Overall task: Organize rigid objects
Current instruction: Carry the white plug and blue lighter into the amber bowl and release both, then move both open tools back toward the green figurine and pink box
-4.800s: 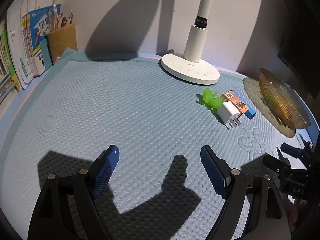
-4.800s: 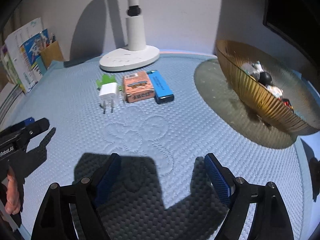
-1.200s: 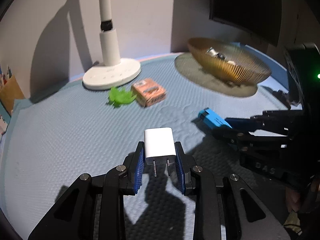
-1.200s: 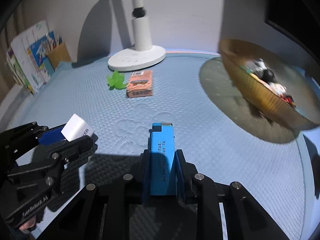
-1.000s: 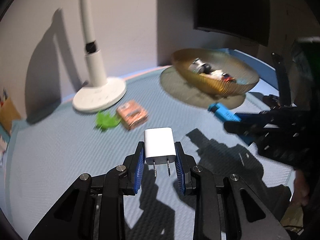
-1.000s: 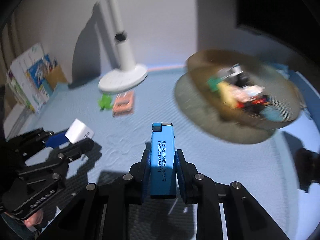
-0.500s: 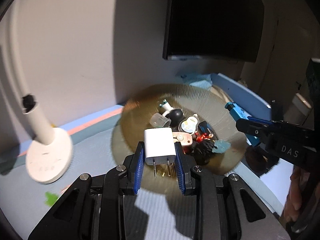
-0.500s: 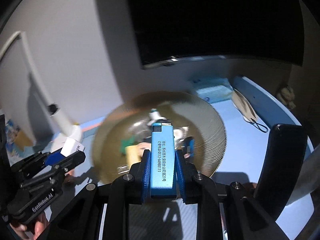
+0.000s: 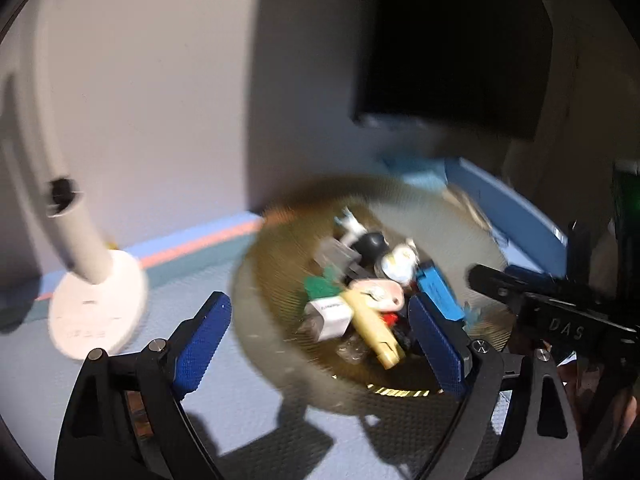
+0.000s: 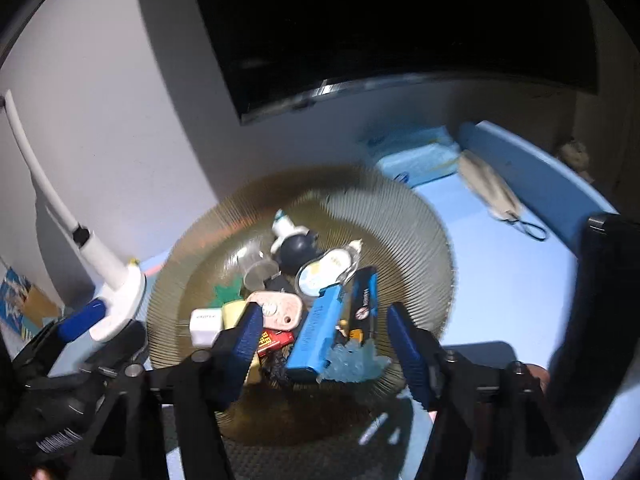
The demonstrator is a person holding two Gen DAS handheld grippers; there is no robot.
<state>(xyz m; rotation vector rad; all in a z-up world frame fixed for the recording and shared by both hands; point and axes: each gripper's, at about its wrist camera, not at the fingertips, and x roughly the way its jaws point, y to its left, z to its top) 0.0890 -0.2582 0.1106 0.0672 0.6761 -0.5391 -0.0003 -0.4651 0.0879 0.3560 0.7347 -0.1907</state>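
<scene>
The amber ribbed bowl holds several small objects. The white charger plug lies in it at the left. The blue lighter lies in it at the right. My left gripper is open and empty just above the bowl's near side. My right gripper is open and empty above the bowl, with the lighter lying between its fingers.
The white lamp base stands left of the bowl on the blue mat. A dark monitor hangs behind. A blue packet and a face mask lie behind the bowl. A black post stands at the right.
Both grippers have opened over the bowl. The white plug has dropped from the left gripper and the blue lighter from the right gripper into the bowl.
</scene>
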